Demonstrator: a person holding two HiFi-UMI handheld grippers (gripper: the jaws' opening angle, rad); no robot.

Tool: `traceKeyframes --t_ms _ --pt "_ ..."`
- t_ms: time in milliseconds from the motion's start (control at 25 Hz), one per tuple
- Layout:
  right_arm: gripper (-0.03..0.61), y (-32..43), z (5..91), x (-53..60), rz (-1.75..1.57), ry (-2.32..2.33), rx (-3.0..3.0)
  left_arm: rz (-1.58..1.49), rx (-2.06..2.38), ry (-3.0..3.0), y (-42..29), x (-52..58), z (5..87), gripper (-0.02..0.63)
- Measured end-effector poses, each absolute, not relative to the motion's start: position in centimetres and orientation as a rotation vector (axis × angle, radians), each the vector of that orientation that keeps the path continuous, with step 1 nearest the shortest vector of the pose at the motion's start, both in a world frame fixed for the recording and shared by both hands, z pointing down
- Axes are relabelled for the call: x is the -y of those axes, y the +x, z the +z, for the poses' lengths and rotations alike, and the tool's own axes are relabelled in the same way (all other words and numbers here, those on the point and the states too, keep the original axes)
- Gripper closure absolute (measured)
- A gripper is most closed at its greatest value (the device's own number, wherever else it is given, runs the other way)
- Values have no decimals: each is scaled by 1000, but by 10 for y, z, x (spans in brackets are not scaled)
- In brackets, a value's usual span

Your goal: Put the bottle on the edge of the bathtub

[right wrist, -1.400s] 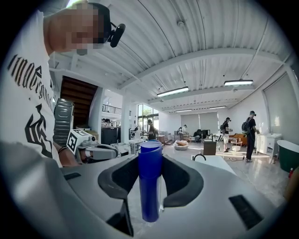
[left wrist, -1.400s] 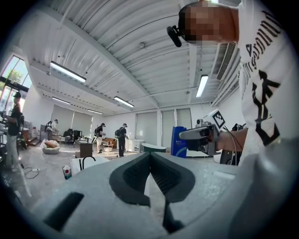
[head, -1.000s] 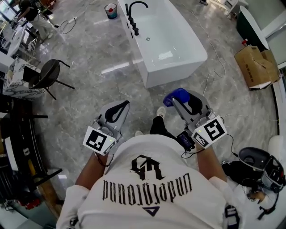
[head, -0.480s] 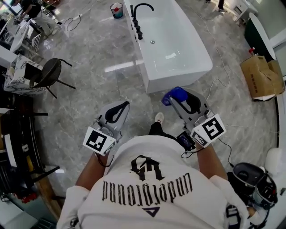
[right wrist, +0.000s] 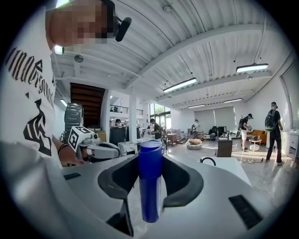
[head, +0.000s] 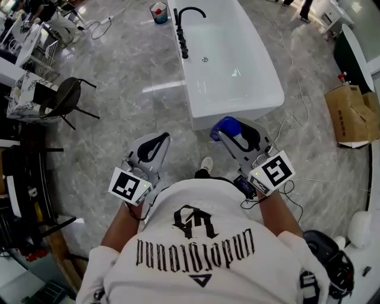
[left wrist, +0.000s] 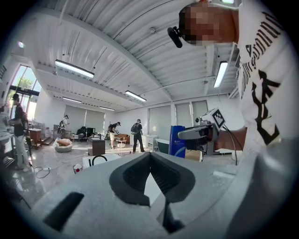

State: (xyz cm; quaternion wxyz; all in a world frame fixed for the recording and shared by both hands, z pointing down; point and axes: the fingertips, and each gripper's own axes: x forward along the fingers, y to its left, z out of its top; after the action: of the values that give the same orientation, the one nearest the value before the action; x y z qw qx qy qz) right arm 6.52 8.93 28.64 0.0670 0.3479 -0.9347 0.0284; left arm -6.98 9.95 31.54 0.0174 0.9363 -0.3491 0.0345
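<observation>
Here's where we're at. The bottle (right wrist: 150, 182) is blue and it's sitting upright right between the fingers (right wrist: 180, 179) of our right gripper (right wrist: 150, 163). The dark pads are pressed against it on both sides, so the jaws stand fairly wide, clamped on the bottle's body. The top of the bottle sticks up above the fingertips, and the bottom hangs a bit below the pads.

From the head view, the bottle (head: 222, 126) pokes out at the front of the right gripper (head: 230, 133). It's up in the air over the grey marble floor (head: 136, 119), just short of the near end of the white bathtub (head: 234, 114). It isn't touching the tub, and it isn't on the edge.

Our left gripper (head: 160, 139) is off to the side, well apart from the bottle, also over the floor. In its own view, the left gripper (left wrist: 150, 156) has its fingertips meeting at the front with nothing between them, so it's closed and empty.

The black tap (head: 189, 12) is up at the far end of the tub, well away from both grippers.
</observation>
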Motion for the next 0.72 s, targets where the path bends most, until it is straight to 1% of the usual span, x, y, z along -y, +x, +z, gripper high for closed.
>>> traceKeyframes --t_ms 320,720 --pt "423 105 288 -48 77 956 2852 106 1182 2879 -26 -58 310 600" --pt "423 121 295 -29 112 946 2862 112 1204 2868 -8 -39 311 600"
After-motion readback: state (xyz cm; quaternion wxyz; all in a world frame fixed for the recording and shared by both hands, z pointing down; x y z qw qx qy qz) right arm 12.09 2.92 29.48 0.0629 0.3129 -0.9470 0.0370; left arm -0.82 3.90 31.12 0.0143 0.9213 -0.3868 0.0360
